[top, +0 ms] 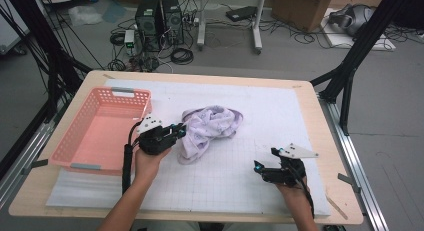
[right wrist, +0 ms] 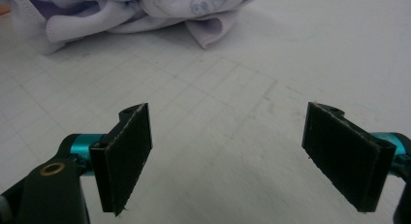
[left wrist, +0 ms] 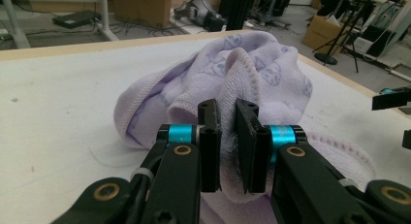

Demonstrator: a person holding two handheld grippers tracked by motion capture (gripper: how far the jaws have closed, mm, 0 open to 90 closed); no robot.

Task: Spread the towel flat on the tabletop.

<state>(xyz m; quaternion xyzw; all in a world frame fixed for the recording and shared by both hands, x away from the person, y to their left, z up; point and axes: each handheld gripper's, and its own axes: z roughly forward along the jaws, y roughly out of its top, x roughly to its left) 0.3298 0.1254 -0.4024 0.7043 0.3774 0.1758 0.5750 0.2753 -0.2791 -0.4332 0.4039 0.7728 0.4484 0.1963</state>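
Observation:
A crumpled lilac cloth point(top: 212, 125) with a faint print lies on the white gridded mat point(top: 260, 111) at the middle of the table. My left gripper point(top: 180, 130) is at the cloth's left edge. In the left gripper view its jaws point(left wrist: 228, 112) stand close together with a fold of the cloth point(left wrist: 252, 69) pinched between the pads. My right gripper point(top: 265, 160) hovers low over bare mat at the front right, apart from the cloth. In the right gripper view its jaws point(right wrist: 228, 156) are wide open with nothing between them, and the cloth point(right wrist: 145, 10) lies farther ahead.
A pink slatted plastic basket point(top: 70, 133) sits at the table's left, just left of my left hand. The wooden table edge point(top: 320, 116) runs around the mat. Beyond the far edge the floor holds computer towers point(top: 160, 18), cables and cardboard boxes point(top: 305, 8).

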